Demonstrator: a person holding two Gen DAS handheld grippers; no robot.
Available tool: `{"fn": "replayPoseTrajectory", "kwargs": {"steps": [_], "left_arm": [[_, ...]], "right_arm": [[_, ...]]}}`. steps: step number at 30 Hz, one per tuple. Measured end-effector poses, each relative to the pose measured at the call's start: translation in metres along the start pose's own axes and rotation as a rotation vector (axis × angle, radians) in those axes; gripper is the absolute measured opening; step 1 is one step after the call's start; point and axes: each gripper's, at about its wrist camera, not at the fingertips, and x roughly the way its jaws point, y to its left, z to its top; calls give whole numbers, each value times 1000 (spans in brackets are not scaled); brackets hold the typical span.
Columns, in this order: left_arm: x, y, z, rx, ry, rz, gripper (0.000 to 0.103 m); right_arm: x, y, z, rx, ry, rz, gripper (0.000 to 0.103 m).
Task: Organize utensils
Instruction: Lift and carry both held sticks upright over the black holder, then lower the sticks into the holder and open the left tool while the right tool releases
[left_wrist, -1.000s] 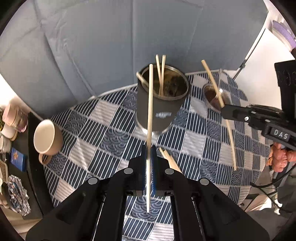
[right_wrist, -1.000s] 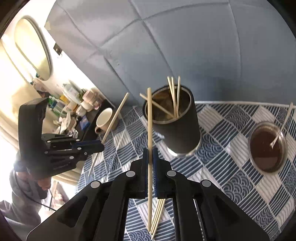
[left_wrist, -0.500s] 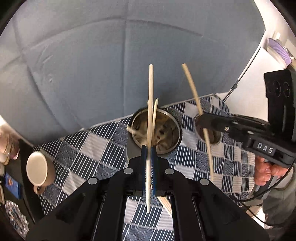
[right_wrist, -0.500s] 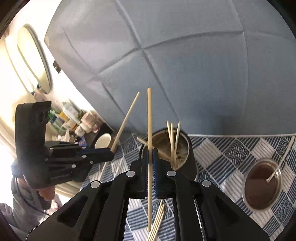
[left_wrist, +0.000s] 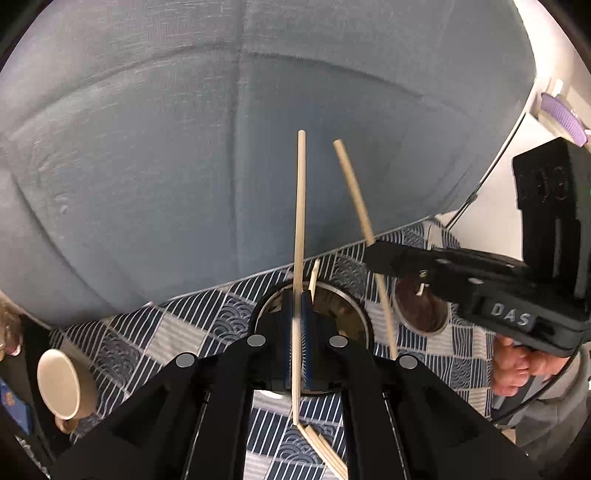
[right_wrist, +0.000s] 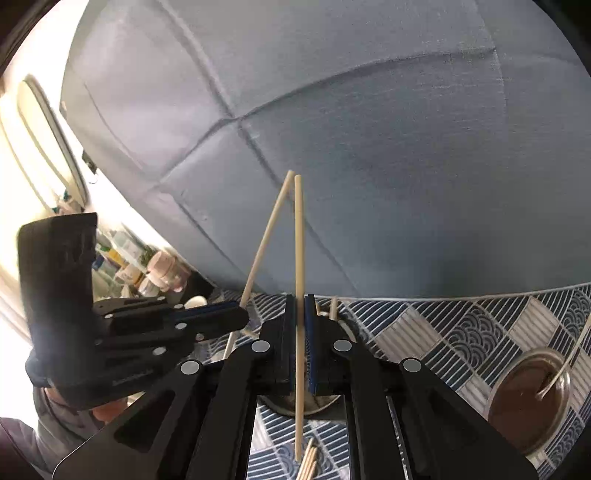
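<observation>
My left gripper is shut on a wooden chopstick held upright above the metal utensil cup. My right gripper is shut on another upright chopstick over the same cup, which my fingers mostly hide. Each gripper shows in the other's view: the right one with its chopstick, the left one with its chopstick. Loose chopsticks lie on the checked cloth in front of the cup; they also show in the right wrist view.
A small bowl of brown sauce with a spoon stands right of the cup, also in the left wrist view. A beige mug sits at the table's left edge. A grey padded wall backs the table. Jars crowd a shelf at left.
Both grippers have risen and closed in over the cup with their chopsticks. The cup has sunk low in both views, now largely behind the fingers.
</observation>
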Motion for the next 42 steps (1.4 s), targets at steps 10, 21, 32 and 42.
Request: {"fn": "replayPoseTrajectory", "kwargs": {"steps": [10,21,32,42], "left_arm": [[6,0,2,-13,-105,-40,5],[27,12,-19,-118,-231,-36,5],[37,19,-37,-127,-261,-59,5],[44,22,-49,-149,-269,-78,5]], "right_arm": [[3,0,8,2,-110,72,5],[10,2,-11,-72,-186,55,6],[15,-7,-13,-38,-256,22,6],[28,-13,-37,-27,-206,-11,6]]}}
